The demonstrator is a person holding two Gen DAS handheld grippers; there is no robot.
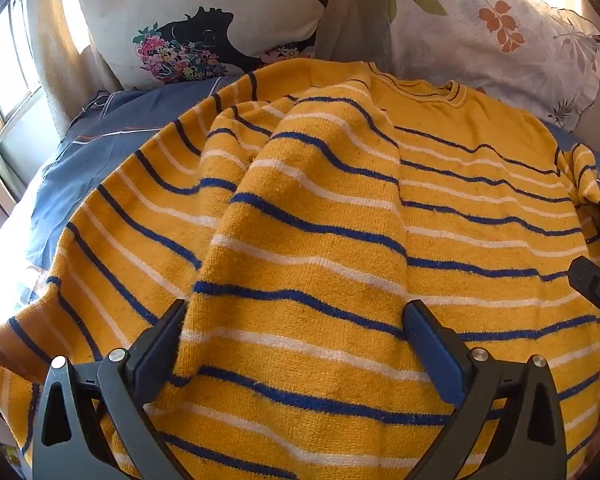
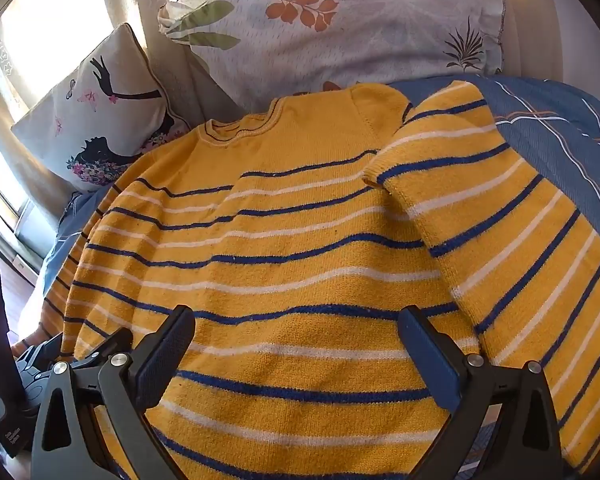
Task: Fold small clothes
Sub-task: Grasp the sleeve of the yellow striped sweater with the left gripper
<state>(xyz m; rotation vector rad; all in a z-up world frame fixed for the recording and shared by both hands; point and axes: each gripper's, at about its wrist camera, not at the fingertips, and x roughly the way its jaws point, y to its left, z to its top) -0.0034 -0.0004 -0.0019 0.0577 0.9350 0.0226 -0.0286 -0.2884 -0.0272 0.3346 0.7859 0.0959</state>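
Your sweater (image 1: 324, 240) is a fuzzy, matt yellow knit, slightly pilled, with ribbing at the collar. It lies on a blue woven bedsheet (image 2: 548, 140), with smooth printed cotton pillows (image 2: 340, 32) behind. Your left gripper (image 1: 296, 344) and right gripper (image 2: 296, 344) look like matt black plastic with textured blue pads (image 2: 432, 356) and shiny metal bolts.

Left claw (image 1: 296, 312) spread wide, right claw (image 2: 298, 318) likewise
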